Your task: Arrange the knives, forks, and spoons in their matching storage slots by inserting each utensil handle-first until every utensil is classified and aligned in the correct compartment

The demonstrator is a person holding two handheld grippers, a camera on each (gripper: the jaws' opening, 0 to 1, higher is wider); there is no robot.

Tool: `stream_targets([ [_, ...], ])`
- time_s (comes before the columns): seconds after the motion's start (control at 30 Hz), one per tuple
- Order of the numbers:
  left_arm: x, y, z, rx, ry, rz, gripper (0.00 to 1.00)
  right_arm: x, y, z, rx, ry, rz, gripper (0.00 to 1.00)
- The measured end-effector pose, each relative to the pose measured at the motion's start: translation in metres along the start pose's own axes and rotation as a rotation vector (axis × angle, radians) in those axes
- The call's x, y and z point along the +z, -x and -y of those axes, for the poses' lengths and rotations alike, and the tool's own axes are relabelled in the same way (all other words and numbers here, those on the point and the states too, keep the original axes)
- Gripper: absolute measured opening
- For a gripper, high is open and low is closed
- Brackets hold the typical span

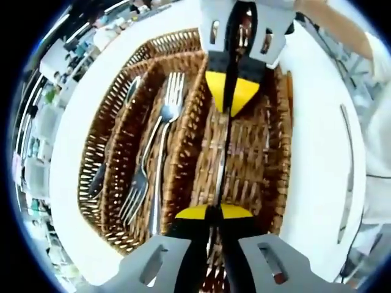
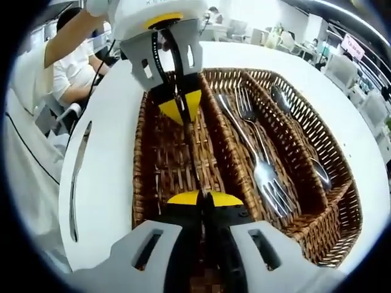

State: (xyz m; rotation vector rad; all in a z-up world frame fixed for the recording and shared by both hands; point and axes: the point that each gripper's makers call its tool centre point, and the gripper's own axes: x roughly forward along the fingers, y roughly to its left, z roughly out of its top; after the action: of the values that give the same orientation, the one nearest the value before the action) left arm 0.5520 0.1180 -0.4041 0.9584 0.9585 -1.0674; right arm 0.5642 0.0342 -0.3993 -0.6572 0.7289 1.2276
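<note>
A brown wicker tray (image 1: 178,40) (image 2: 349,210) with three long slots lies on a white table. Forks (image 1: 160,140) (image 2: 259,152) lie in the middle slot and a spoon (image 1: 116,140) (image 2: 305,146) in the outer one. Over the wide third slot, a knife (image 1: 222,166) (image 2: 195,160) is seen edge-on, held at both ends. My left gripper (image 1: 214,211) (image 2: 179,105) is shut on one end. The right gripper (image 2: 204,197) (image 1: 231,101) faces it, shut on the other end. A second knife (image 1: 348,174) (image 2: 76,183) lies on the table beside the tray.
The white table (image 1: 305,140) (image 2: 110,152) has bare room on both sides of the tray. A person in white (image 2: 36,122) (image 1: 379,116) stands at the table's edge by the loose knife. Office desks and chairs (image 2: 342,67) fill the background.
</note>
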Motion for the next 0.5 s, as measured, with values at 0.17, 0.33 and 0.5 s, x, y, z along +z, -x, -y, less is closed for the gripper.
stream_targets([
  [0.17, -0.002, 0.000, -0.011, -0.017, 0.017, 0.013, 0.04, 0.000, 0.002, 0.004, 0.002, -0.034, 0.011, 0.05],
  [0.33, -0.006, 0.002, -0.018, -0.005, -0.046, 0.006, 0.06, -0.001, 0.004, 0.005, 0.006, -0.051, 0.000, 0.06],
  [0.5, -0.006, 0.005, -0.017, 0.009, -0.034, 0.009, 0.07, -0.001, 0.004, 0.009, -0.006, -0.054, 0.002, 0.06],
])
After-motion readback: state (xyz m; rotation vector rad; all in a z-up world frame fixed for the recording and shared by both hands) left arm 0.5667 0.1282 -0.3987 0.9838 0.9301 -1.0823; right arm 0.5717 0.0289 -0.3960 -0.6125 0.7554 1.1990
